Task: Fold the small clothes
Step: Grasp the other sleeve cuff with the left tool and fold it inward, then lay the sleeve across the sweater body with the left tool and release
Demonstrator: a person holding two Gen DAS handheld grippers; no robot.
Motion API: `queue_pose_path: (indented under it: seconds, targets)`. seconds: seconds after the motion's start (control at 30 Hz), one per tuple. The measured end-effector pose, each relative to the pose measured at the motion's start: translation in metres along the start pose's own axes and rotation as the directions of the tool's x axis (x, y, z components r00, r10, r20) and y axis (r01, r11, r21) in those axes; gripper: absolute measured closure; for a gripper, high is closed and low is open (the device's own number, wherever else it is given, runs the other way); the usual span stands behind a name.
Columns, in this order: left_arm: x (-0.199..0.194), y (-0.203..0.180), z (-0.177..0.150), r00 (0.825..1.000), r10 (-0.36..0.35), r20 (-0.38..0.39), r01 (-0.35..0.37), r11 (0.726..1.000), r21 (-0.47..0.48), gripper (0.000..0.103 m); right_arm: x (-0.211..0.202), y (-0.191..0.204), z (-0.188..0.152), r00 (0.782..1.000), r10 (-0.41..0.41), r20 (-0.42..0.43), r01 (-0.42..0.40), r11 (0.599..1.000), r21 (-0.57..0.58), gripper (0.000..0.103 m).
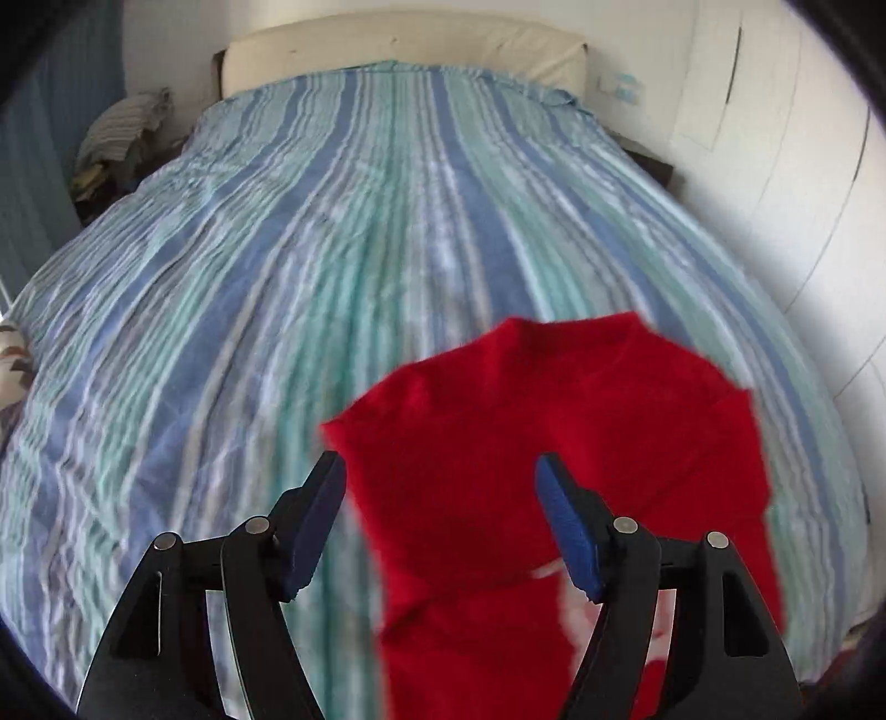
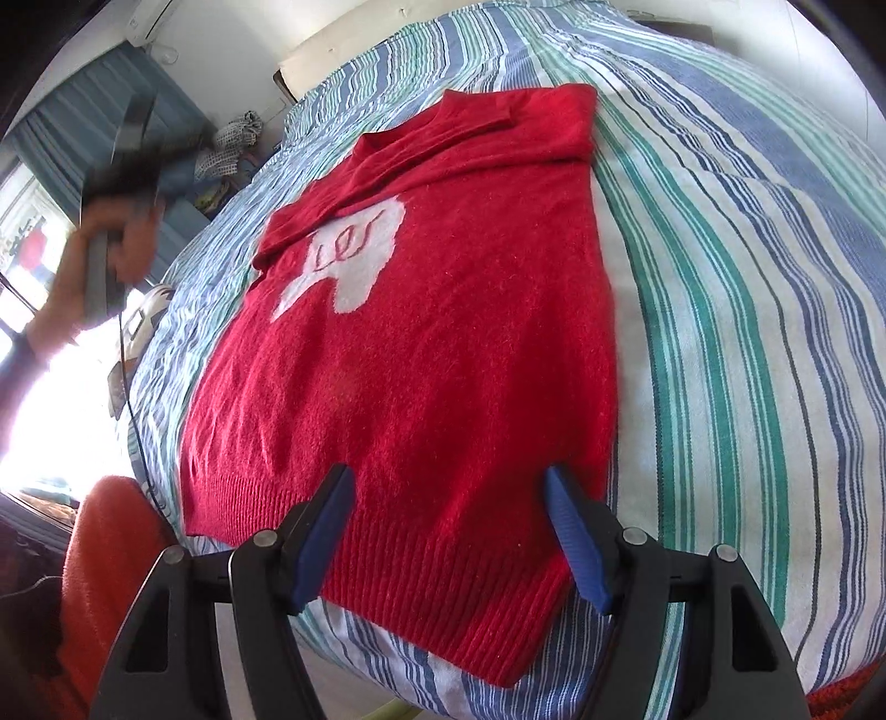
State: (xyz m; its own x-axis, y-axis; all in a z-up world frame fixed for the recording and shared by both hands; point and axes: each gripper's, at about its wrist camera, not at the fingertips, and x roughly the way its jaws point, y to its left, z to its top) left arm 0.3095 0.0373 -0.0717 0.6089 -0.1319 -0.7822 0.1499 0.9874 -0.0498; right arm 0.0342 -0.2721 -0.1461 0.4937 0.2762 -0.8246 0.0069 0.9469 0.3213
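Note:
A red knitted sweater (image 2: 432, 343) with a white patch (image 2: 354, 255) lies flat on the striped bed cover (image 2: 720, 277), both sleeves folded across its chest. My right gripper (image 2: 448, 476) hovers open over the ribbed hem, with nothing pinched between its blue pads. In the left wrist view the sweater (image 1: 498, 421) shows blurred below my left gripper (image 1: 439, 471), which is open and holds no cloth. The right wrist view also catches the left gripper (image 2: 130, 144) as a blur in a person's hand (image 2: 133, 243), up and off the sweater's left side.
The bed (image 1: 277, 277) runs to a cream headboard cushion (image 1: 404, 50). A pile of clothes (image 1: 122, 144) sits beside the bed's far left corner. White wardrobe doors (image 1: 803, 194) stand along the right. An orange-red fuzzy cloth (image 2: 105, 554) and a thin cable (image 2: 133, 421) are at the near left.

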Motion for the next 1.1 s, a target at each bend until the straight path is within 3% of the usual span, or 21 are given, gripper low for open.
queue_pose_path:
  seconds: [0.1, 0.2, 0.3, 0.37, 0.4, 0.47, 0.5, 0.63, 0.7, 0.77, 0.83, 0.9, 0.97, 1.03, 1.1]
  targets:
    - [0.004, 0.018, -0.042, 0.998, 0.011, -0.058, -0.006, 0.996, 0.089, 0.026, 0.002, 0.0, 0.0, 1.0, 0.004, -0.003, -0.004, 1.0, 0.001, 0.031]
    - [0.024, -0.001, -0.074, 0.994, 0.024, -0.105, 0.002, 0.969, 0.246, 0.026, 0.004, 0.002, 0.001, 1.0, -0.003, -0.004, 0.003, 1.0, -0.007, 0.029]
    - [0.043, -0.027, -0.082, 0.994, 0.088, -0.058, -0.066, 0.949, 0.308, 0.026, 0.007, 0.005, 0.001, 1.0, -0.021, -0.003, 0.021, 1.0, -0.017, 0.029]
    - [0.059, -0.026, -0.076, 0.982, 0.188, -0.009, -0.181, 0.955, 0.237, 0.027, 0.006, 0.007, 0.0, 1.0, -0.031, -0.002, 0.031, 0.999, -0.028, 0.029]
    - [0.067, -0.019, -0.071, 0.973, 0.23, -0.006, -0.227, 0.962, 0.149, 0.031, 0.006, 0.008, 0.0, 0.999, -0.036, -0.002, 0.036, 0.999, -0.034, 0.029]
    - [0.078, 0.006, -0.07, 0.99, 0.142, -0.022, -0.142, 0.99, -0.001, 0.085, 0.003, 0.011, 0.003, 0.999, -0.047, -0.015, 0.046, 0.998, -0.045, 0.029]
    - [0.081, 0.015, -0.074, 0.993, 0.114, -0.038, -0.117, 0.991, -0.062, 0.092, -0.001, 0.014, 0.006, 0.999, -0.049, -0.019, 0.048, 0.998, -0.052, 0.029]
    - [0.078, 0.016, -0.087, 0.995, 0.102, 0.0, -0.102, 0.992, -0.073, 0.095, -0.045, 0.036, 0.056, 0.998, 0.014, 0.057, -0.006, 0.99, -0.141, 0.029]
    - [0.08, 0.021, -0.086, 0.998, 0.066, -0.004, -0.066, 0.992, -0.11, 0.095, -0.053, 0.031, 0.114, 0.994, 0.073, 0.084, -0.065, 0.994, -0.091, 0.029]
    - [0.079, 0.03, -0.09, 1.0, 0.026, 0.001, -0.026, 0.988, -0.155, 0.093, -0.04, 0.008, 0.168, 0.983, 0.155, 0.101, -0.159, 0.986, 0.04, 0.029]
    - [0.078, 0.038, -0.091, 1.0, -0.005, 0.012, 0.007, 0.982, -0.189, 0.093, -0.011, -0.016, 0.207, 0.967, 0.229, 0.112, -0.246, 0.952, 0.181, 0.033]
    - [0.081, 0.04, -0.093, 1.0, -0.023, 0.021, 0.027, 0.978, -0.209, 0.093, 0.033, -0.044, 0.233, 0.957, 0.263, 0.12, -0.289, 0.893, 0.345, 0.039]
    - [0.083, 0.039, -0.092, 0.999, -0.027, 0.023, 0.032, 0.977, -0.212, 0.093, 0.078, -0.066, 0.241, 0.937, 0.332, 0.108, -0.339, 0.795, 0.503, 0.043]
    - [0.083, 0.039, -0.092, 0.999, -0.026, 0.024, 0.03, 0.977, -0.21, 0.093, 0.115, -0.081, 0.236, 0.928, 0.356, 0.105, -0.339, 0.698, 0.631, 0.046]
    - [0.085, 0.04, -0.093, 0.999, -0.03, 0.027, 0.035, 0.977, -0.21, 0.093, 0.134, -0.08, 0.235, 0.94, 0.327, 0.101, -0.311, 0.695, 0.648, 0.046]
